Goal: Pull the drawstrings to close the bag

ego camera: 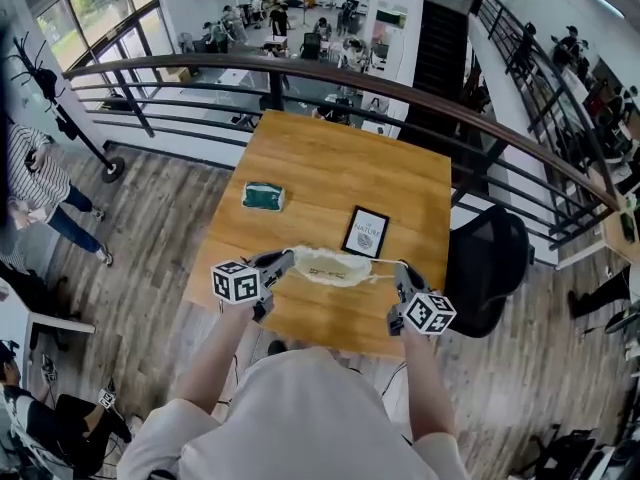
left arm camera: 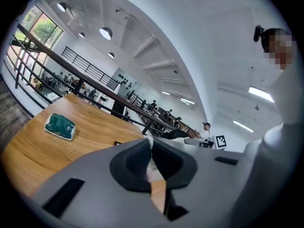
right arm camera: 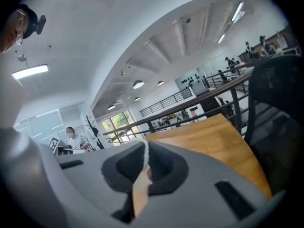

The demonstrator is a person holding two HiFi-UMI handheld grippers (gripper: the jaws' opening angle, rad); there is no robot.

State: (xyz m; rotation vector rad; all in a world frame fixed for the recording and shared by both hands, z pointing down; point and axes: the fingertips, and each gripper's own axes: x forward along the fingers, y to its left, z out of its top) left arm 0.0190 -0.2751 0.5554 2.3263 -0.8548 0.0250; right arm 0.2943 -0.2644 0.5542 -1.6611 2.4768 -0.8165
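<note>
Bag (ego camera: 330, 266) hangs between left gripper (ego camera: 288, 259) and right gripper (ego camera: 400, 269) — both fingers (left arm camera: 133, 163) pinching its drawstrings (right arm camera: 145, 151).

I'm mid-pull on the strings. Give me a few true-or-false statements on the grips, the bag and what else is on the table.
1. The left gripper and the right gripper are each shut on a drawstring. True.
2. The bag sits between the two grippers. True.
3. The green packet is inside the bag. False: it lies on the table, apart from the bag and further from the person.
4. In the head view, the framed card lies left of the green packet. False: it lies to the packet's right, just beyond the bag.
</note>
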